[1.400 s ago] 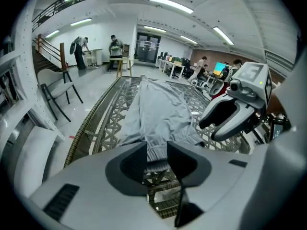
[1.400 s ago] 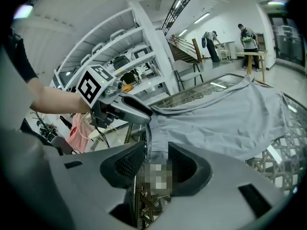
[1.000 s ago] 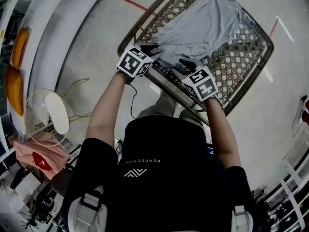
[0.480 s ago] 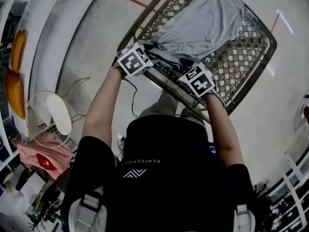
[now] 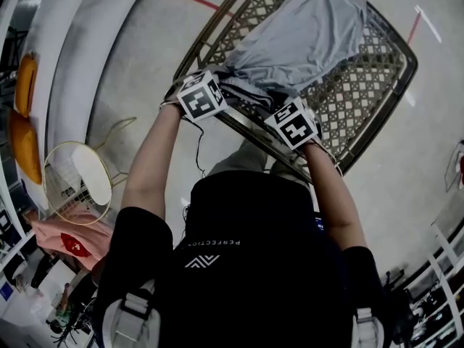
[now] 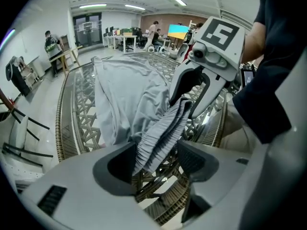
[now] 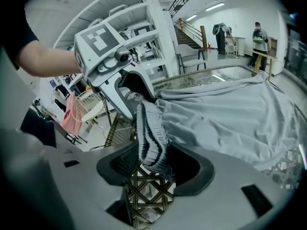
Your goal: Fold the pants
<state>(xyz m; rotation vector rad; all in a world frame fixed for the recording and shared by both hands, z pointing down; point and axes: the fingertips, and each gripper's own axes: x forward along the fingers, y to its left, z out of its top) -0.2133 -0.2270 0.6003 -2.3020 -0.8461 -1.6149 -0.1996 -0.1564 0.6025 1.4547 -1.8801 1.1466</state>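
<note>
Across the upper middle of the head view, the grey pants (image 5: 304, 35) lay spread on the woven lattice table (image 5: 362, 93). Their legs ran toward the top of the frame, and the waistband (image 5: 250, 93) was bunched at the table's near edge, just above the person's arms.

Both tools sat at that waistband. The left gripper (image 6: 156, 166) had just been opening, and its jaws stood wide apart with the ribbed elastic hanging loose between them, not pinched. The right gripper (image 7: 148, 169) had likewise just been opening. Its jaws were spread, and a doubled loop of the same elastic drooped in the gap without being squeezed.

The cloth looked thin, light and limp, so it would probably sag, crease and trail wherever it went unsupported rather than hold a line. Its smooth weave seemed likely to slip out of a shallow bite. The gathered waistband looked like the thickest and grippiest part. The surest hold would likely be at its two outer corners, catching every layer, with the legs left to drag flat.
</note>
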